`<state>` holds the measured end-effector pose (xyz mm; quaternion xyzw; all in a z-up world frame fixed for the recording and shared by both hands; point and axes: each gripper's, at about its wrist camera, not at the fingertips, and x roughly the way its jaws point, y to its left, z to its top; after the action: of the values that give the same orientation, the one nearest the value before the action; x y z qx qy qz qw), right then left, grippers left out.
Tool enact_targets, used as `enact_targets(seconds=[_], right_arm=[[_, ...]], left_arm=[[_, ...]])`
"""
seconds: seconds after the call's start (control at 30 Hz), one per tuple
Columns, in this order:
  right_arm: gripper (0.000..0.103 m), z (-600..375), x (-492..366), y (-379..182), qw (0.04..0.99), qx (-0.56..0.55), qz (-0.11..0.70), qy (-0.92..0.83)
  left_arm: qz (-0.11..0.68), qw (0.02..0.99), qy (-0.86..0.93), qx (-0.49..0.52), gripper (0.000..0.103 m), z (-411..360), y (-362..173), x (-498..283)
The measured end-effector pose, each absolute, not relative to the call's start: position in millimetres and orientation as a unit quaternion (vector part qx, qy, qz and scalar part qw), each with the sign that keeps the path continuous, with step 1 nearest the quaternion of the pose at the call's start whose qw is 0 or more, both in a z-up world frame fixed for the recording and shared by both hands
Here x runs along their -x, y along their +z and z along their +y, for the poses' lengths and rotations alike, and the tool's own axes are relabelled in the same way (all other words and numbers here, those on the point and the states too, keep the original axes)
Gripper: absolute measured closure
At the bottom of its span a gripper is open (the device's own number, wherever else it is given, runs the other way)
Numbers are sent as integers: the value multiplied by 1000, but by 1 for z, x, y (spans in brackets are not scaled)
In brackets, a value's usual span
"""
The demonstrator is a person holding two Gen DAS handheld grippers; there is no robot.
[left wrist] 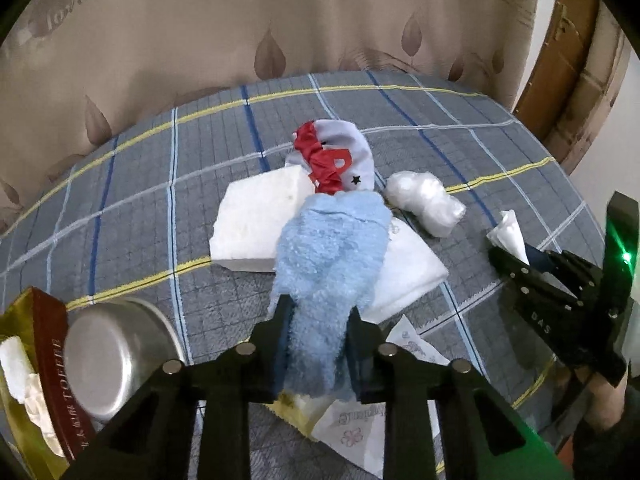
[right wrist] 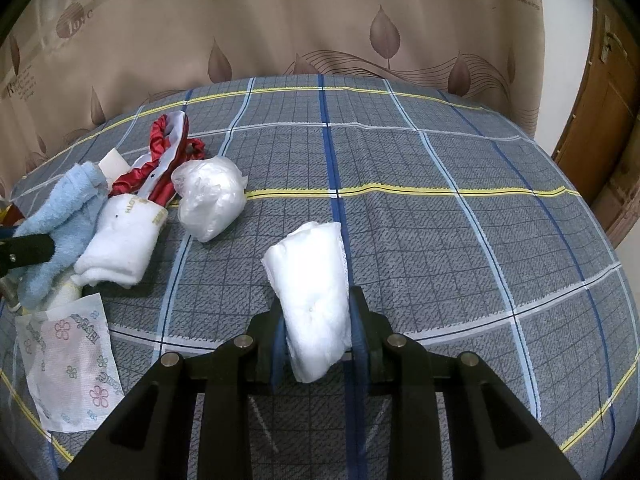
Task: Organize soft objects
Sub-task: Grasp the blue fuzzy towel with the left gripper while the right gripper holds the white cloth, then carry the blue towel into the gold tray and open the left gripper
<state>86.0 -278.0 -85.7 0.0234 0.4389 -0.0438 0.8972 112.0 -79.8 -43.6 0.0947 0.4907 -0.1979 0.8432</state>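
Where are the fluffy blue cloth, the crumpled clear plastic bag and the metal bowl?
fluffy blue cloth (left wrist: 332, 248): left wrist view, middle of its pile.
crumpled clear plastic bag (right wrist: 210, 200): right wrist view, its bulging centre.
metal bowl (left wrist: 116, 356): left wrist view, its upturned base.

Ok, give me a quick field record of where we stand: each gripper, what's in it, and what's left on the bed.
left gripper: shut on blue fluffy cloth
right gripper: shut on white padded roll
surface: plaid bedsheet
pile: white foam block, red-and-white cloth, folded white towel, plastic bag bundle
nearby: printed tissue pack, metal bowl
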Motion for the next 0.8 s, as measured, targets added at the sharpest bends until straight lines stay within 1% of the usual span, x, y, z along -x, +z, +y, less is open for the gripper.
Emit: enact_targets(seconds=[0.3,0.8], right_arm=[[76,-278,-86,-86,897,-23,439,-44],[76,-277,-87,-86,897,-23,440,-45]], left_arm=[[482,849,-198,-92,83,-69,-26,-91],[466,856,-208,-81,84,-44,8,-60]])
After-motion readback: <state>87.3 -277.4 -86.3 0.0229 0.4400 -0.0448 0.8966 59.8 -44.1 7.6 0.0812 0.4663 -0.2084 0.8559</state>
